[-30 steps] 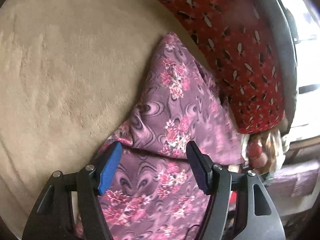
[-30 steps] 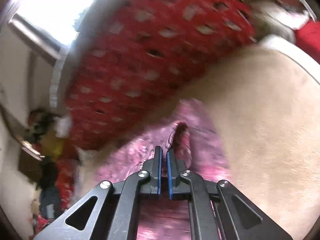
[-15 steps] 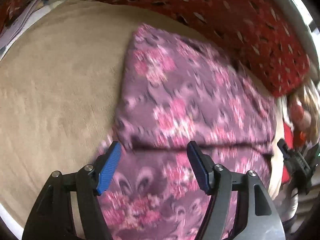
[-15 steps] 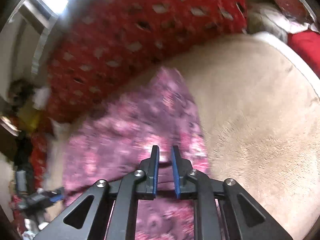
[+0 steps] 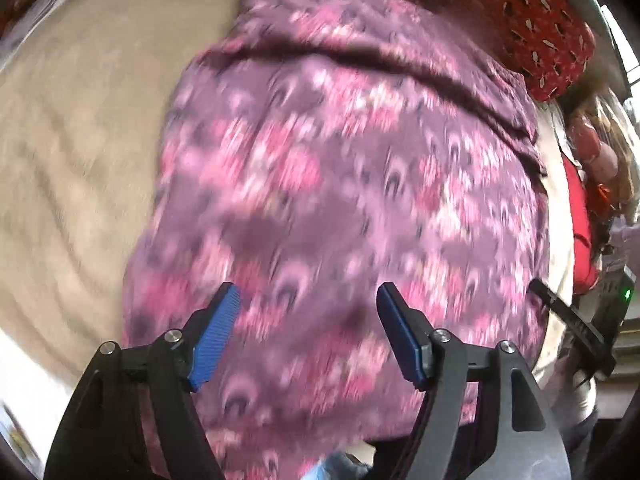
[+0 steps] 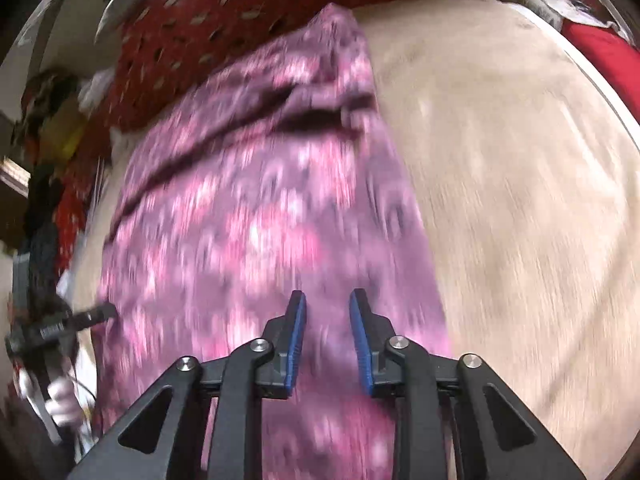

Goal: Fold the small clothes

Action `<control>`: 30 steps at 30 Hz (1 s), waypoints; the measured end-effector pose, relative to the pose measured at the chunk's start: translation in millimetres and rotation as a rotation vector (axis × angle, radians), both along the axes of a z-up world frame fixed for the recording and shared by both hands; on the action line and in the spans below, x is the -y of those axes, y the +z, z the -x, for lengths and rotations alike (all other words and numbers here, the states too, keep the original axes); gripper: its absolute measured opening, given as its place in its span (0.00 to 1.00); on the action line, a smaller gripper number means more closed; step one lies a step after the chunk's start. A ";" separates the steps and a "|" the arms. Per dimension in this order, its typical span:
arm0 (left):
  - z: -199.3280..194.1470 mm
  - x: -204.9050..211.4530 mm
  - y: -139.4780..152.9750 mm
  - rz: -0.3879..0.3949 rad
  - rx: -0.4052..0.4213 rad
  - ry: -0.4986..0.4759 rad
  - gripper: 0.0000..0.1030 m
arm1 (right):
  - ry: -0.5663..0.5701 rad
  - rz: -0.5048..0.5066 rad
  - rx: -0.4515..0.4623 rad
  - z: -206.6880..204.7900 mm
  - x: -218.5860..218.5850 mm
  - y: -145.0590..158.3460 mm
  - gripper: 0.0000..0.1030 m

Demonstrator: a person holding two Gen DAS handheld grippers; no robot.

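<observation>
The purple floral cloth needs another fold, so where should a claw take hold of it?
Probably the purple floral cloth at its long free edge bordering the bare beige blanket, approached from that open side: the edge lies exposed there, with nothing crowding it.

We see a purple cloth garment with pink flowers and dark swirl motifs (image 5: 344,184). It lies on a plain beige plush blanket (image 5: 80,140). Behind them is a red fabric cushion with small pale and dark leaf-like marks (image 6: 256,12). Our black plastic grippers carry ribbed blue pads (image 5: 216,336).
</observation>
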State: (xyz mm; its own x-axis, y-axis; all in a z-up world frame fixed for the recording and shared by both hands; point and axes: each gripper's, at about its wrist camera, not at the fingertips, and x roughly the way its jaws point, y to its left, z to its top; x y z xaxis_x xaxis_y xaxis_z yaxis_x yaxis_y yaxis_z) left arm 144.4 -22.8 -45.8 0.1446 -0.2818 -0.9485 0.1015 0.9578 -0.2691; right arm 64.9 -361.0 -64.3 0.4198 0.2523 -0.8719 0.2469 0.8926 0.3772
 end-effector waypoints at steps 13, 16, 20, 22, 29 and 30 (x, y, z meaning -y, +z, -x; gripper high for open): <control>84.8 -100.9 11.4 0.131 -0.011 0.105 0.69 | -0.134 0.064 0.047 145.1 24.0 17.4 0.55; 91.8 -115.4 -2.3 0.157 -0.069 0.120 0.69 | -0.163 -0.041 0.055 159.8 37.6 5.5 0.57; 99.1 -107.7 -14.2 0.185 -0.106 0.089 0.72 | -0.149 -0.195 0.066 165.7 39.2 -15.6 0.58; 101.7 -98.2 -12.5 0.158 -0.091 0.062 0.72 | -0.111 -0.221 0.051 160.2 28.1 -25.3 0.59; 110.7 -101.0 -1.7 0.070 -0.039 0.025 0.16 | 0.056 -0.198 0.075 149.2 -7.0 -21.4 0.10; 111.2 -104.5 -1.4 0.099 -0.045 0.026 0.02 | 0.067 -0.200 0.102 149.3 -7.8 -14.4 0.10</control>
